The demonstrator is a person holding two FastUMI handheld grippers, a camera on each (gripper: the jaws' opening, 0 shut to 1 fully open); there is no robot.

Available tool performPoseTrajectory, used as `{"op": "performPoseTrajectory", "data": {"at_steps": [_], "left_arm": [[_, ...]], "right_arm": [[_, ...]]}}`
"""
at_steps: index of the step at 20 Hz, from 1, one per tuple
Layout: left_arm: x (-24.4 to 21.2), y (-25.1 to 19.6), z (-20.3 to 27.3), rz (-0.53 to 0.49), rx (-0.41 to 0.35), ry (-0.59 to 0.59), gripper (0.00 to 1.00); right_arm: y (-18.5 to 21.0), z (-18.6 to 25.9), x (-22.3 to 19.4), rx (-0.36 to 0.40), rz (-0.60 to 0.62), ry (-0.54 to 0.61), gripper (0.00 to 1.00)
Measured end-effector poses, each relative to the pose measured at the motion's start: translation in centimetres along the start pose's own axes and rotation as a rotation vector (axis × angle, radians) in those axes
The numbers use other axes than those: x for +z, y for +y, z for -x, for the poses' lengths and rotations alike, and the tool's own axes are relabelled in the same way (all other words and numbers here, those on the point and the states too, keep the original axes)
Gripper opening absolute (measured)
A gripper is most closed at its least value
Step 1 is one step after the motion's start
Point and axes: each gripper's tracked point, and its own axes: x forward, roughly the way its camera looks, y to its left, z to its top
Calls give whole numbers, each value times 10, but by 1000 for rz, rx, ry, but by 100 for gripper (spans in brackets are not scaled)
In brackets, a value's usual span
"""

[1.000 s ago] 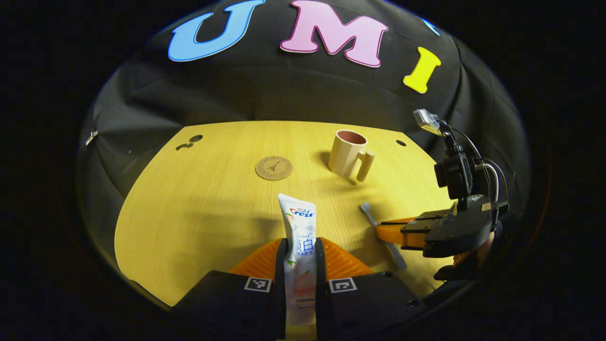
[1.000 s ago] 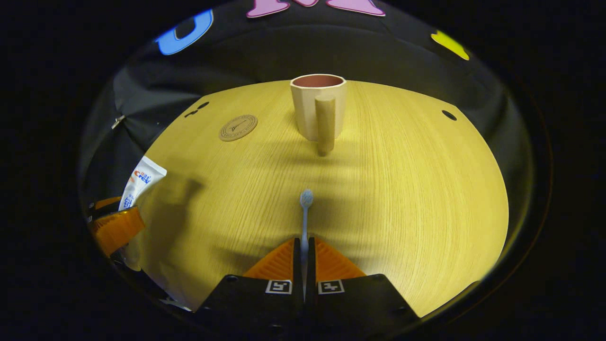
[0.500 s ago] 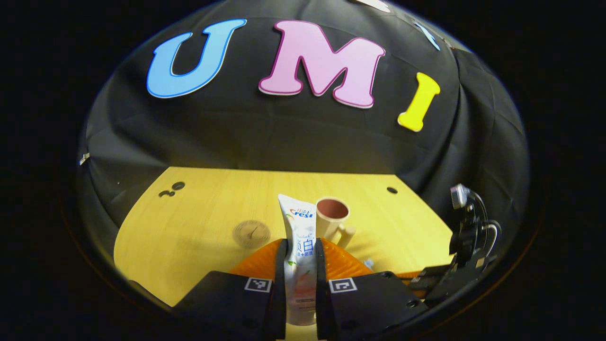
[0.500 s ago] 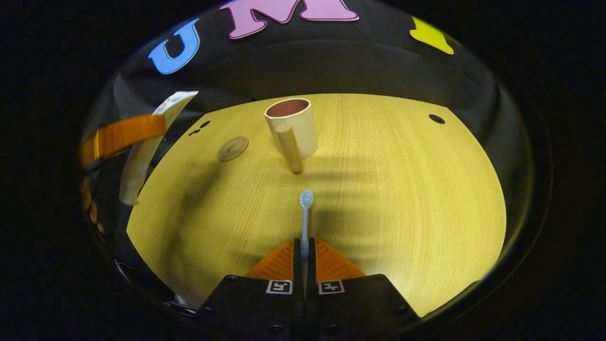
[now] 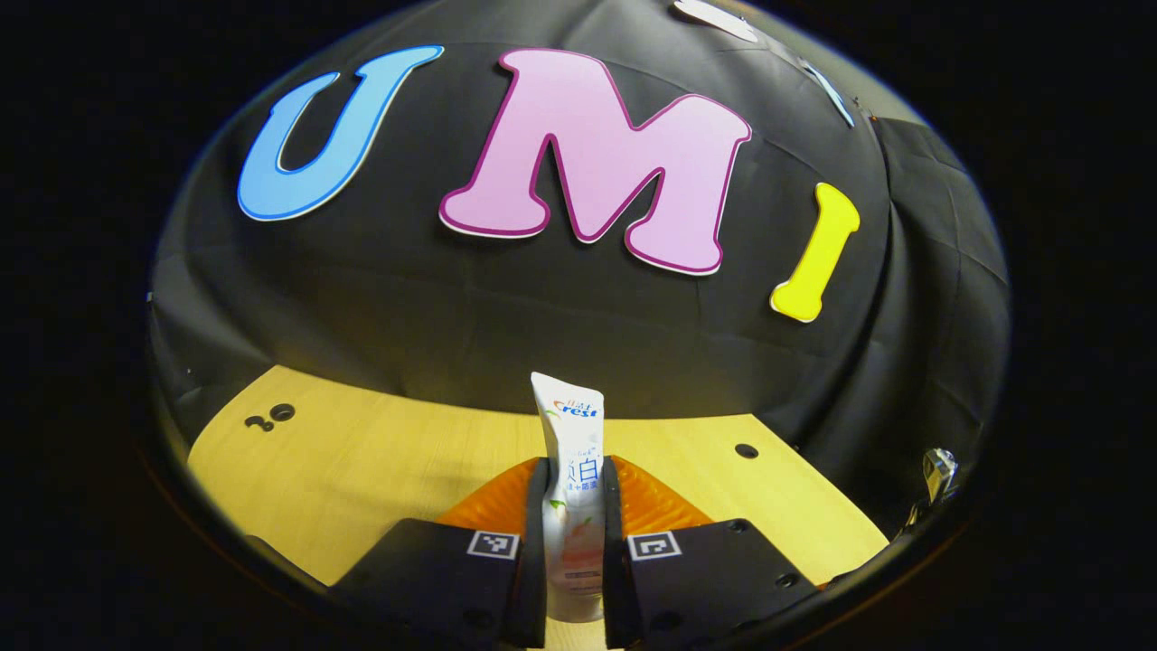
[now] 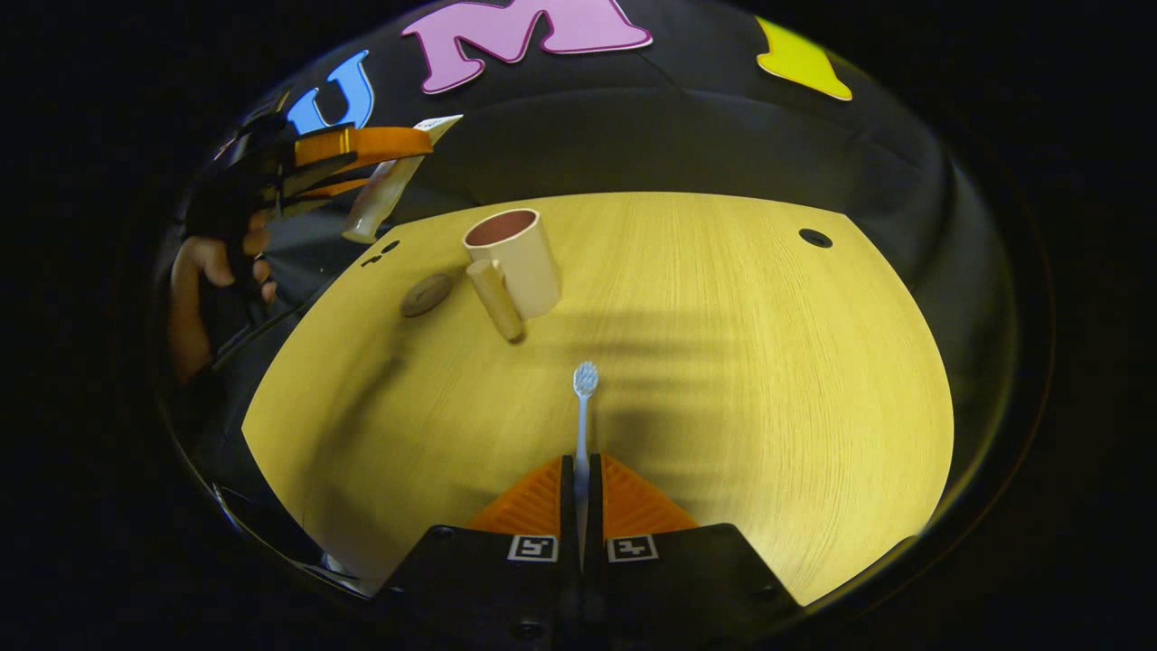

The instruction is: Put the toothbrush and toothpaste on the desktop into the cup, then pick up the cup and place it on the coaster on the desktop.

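We have the left gripper [image 5: 574,506] clamped on the toothpaste [image 5: 571,470], both fingers pressed to the sides of the tube, which stands up between them with its flat crimped end on top. The tube carries a printed brand logo and some characters below it. In the right gripper view we see that same tube [image 6: 384,185] held high above the far left edge of the desktop [image 6: 741,380], a hand [image 6: 203,289] on the tool behind it. Our right gripper [image 6: 579,493] is closed tight on the handle of the toothbrush [image 6: 584,398], bristle head pointing forward. Ahead and to the left stands the cup [image 6: 515,262], upright on the desktop, handle toward us. Just left of it lies the coaster [image 6: 426,294], blurred, its print unreadable.
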Motion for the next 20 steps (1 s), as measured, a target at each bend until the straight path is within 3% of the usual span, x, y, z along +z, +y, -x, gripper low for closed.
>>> {"op": "performPoseTrajectory", "data": {"at_steps": [8,12,16,17,19,20], "left_arm": [[-6,-13,-60,-13,-74,-67,30],[-19,-13,-79,27,-91,-83,30],[-38,-13,-82,16,-103,-97,36],[-41,-12,-82,12,-98,-100,32],[-46,-9,-78,0,-86,-116,39],[-48,-8,-78,-7,-82,-118,35]], "right_arm": [[-21,0,-7,2,-45,17,5],[-19,-1,-2,15,-61,6,5],[-21,-2,0,14,-68,-2,5],[-21,-4,1,14,-71,-3,5],[-21,-5,5,14,-77,-13,5],[-21,-5,8,14,-78,-21,5]]}}
